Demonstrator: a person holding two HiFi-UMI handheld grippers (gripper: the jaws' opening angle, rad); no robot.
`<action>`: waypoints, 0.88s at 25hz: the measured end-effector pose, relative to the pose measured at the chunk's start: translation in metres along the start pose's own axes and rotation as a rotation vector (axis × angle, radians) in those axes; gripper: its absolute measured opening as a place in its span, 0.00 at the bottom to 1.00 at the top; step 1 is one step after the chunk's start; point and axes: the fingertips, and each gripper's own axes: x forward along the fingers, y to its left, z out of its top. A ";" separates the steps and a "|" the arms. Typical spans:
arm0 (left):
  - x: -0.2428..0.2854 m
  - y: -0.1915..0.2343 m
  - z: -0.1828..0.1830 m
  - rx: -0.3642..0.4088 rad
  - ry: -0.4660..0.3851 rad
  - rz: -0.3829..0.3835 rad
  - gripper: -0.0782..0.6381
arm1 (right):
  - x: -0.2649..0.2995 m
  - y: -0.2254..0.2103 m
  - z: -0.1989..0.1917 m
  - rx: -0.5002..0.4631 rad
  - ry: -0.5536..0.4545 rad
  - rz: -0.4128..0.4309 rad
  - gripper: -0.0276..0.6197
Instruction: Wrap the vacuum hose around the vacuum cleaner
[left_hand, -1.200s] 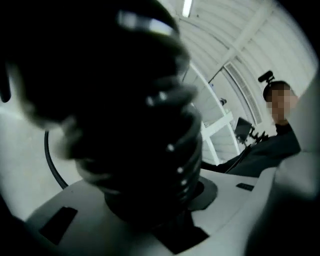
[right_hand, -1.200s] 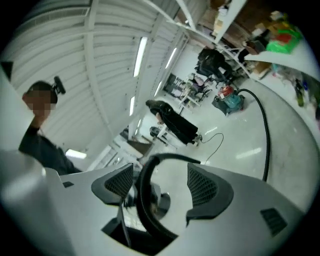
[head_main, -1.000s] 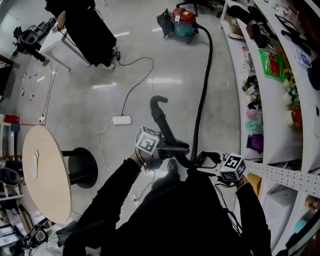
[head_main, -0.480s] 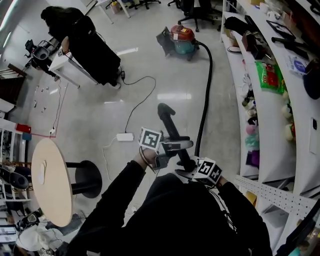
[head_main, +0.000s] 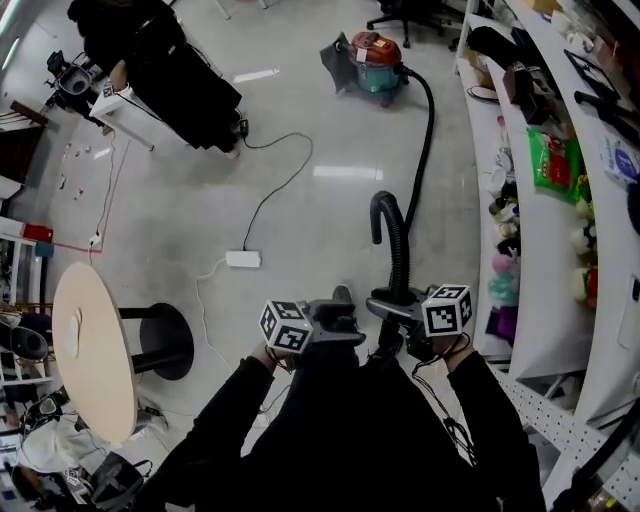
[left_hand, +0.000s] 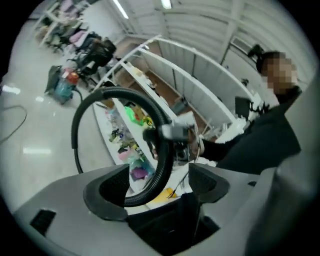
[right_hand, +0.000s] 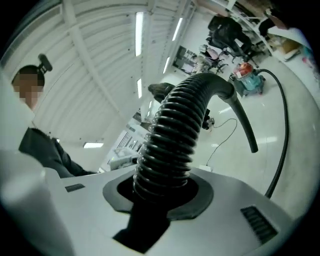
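Vacuum hose (head_main: 401, 250): lower centre, trailing to vacuum cleaner (head_main: 376, 55), upper centre.
Right claw (head_main: 388, 303): just closed, pinching hose.
Left claw (head_main: 345, 326): just opened, spread, pressing nothing.
Risk: with a single hold, the ribbed hose may slip or drag the cleaner.
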 end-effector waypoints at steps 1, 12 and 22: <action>0.004 -0.001 -0.004 0.061 0.046 -0.010 0.61 | 0.004 -0.008 0.016 0.051 -0.024 -0.015 0.25; 0.024 0.075 0.085 0.214 0.129 -0.146 0.36 | 0.069 -0.065 0.182 0.376 -0.292 -0.031 0.27; -0.043 0.112 0.173 -0.040 0.126 -0.396 0.34 | 0.046 -0.071 0.197 0.099 -0.284 -0.091 0.49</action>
